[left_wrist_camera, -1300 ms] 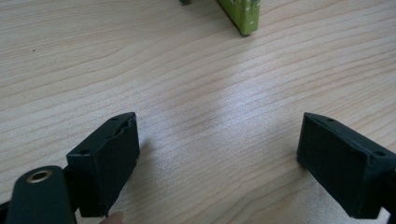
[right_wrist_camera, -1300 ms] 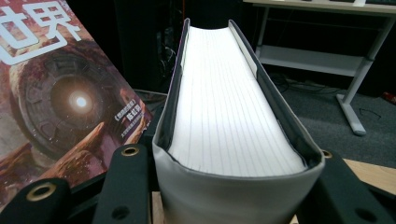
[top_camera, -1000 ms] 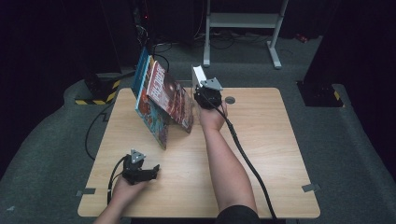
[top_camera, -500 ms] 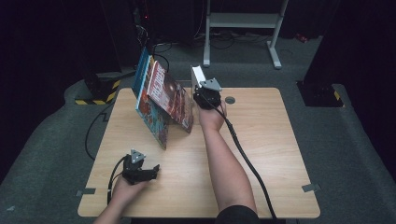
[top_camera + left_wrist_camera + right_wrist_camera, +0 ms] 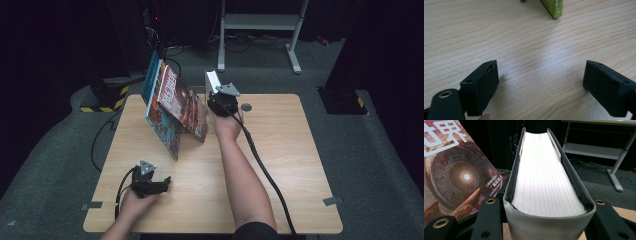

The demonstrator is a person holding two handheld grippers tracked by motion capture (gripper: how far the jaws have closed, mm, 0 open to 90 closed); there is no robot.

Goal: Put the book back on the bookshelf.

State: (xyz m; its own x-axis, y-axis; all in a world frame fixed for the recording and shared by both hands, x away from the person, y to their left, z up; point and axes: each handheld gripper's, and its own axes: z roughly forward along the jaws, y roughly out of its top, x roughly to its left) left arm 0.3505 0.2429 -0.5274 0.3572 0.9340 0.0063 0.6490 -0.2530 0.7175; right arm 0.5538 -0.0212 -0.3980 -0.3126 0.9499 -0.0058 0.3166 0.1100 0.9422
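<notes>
1. Right gripper (image 5: 216,98), black with a grey three-cornered plate on top, sits at the far edge of the light wooden table (image 5: 280,170). Its jaws stand to either side of a thick grey-covered book (image 5: 546,182) with white page edges and have just been opening; whether the pads press on the covers cannot be told.
2. The grey-covered book stands upright at the far table edge, just beside the leaning books.
3. A dark paperback with a glowing ring on its red-brown cover (image 5: 182,102) leans against a blue-covered book (image 5: 151,80).
4. Left gripper (image 5: 162,183) rests near the front left of the table, jaws spread wide over bare wood, grasping nothing.
</notes>
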